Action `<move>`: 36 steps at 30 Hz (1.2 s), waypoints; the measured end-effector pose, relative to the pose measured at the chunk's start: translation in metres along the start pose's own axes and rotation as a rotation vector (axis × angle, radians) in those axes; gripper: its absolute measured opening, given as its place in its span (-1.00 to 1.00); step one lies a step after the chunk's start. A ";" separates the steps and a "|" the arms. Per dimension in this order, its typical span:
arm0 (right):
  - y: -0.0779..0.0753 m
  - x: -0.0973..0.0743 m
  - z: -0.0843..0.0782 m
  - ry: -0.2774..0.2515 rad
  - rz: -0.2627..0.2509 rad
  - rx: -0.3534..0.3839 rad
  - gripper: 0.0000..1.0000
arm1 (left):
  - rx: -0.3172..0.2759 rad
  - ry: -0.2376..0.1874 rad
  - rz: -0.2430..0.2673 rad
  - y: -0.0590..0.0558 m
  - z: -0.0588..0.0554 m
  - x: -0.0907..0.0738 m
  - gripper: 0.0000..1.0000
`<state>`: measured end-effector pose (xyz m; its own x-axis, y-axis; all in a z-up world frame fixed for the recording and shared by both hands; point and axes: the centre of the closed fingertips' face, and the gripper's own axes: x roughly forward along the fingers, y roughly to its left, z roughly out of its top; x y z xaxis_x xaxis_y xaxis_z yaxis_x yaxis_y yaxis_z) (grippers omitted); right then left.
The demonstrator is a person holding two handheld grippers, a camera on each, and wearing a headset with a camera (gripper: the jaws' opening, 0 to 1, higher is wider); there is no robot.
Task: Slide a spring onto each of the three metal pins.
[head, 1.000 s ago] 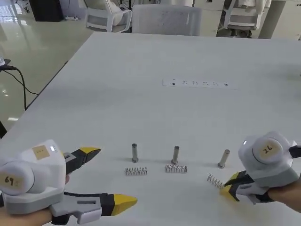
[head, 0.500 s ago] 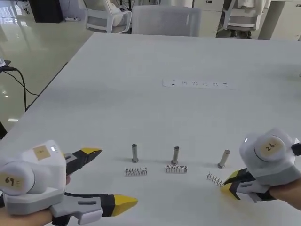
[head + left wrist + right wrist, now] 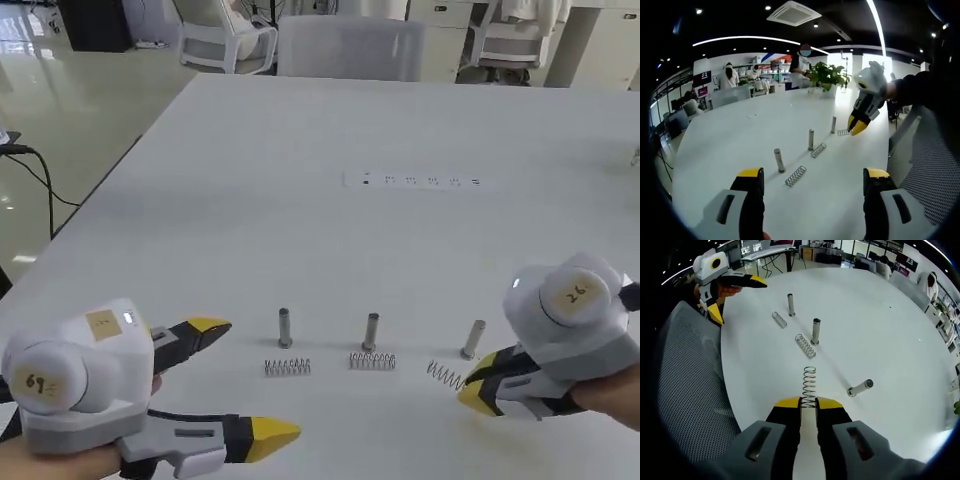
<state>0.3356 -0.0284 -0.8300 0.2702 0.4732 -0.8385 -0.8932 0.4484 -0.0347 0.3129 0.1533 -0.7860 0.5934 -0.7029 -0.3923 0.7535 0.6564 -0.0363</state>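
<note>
Pinching one end of a thin coiled spring (image 3: 809,384) in the yellow tips of the right gripper (image 3: 808,402).
Holding the left gripper (image 3: 812,175) wide, having dragged the spring slightly toward the middle smooth cylindrical pin (image 3: 370,331).

Shiny bare-metal pins (image 3: 285,328), fine coiled-wire metal springs (image 3: 288,367), smooth matt white tabletop (image 3: 300,220) with a faint sheen

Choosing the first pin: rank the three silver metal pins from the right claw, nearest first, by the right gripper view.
1. Right silver metal pin, beside the right claw gripping a wire spring.
2. Middle pin, ahead.
3. Left pin, farthest ahead.
</note>
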 end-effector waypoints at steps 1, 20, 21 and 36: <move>0.001 0.000 0.003 -0.002 0.002 -0.006 -0.75 | 0.004 0.001 -0.009 -0.002 0.001 0.001 0.58; 0.020 -0.001 0.035 -0.011 0.056 -0.116 -0.75 | 0.061 0.005 -0.119 -0.026 0.016 0.026 0.47; 0.022 -0.001 0.037 -0.011 0.061 -0.123 -0.75 | 0.062 0.005 -0.122 -0.027 0.016 0.027 0.46; 0.045 0.002 0.057 -0.006 0.130 -0.234 -0.75 | 0.085 0.002 -0.177 -0.041 0.021 0.035 0.33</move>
<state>0.3162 0.0363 -0.8020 0.1488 0.5203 -0.8409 -0.9792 0.1959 -0.0521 0.3086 0.0957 -0.7792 0.4492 -0.8045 -0.3885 0.8672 0.4972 -0.0269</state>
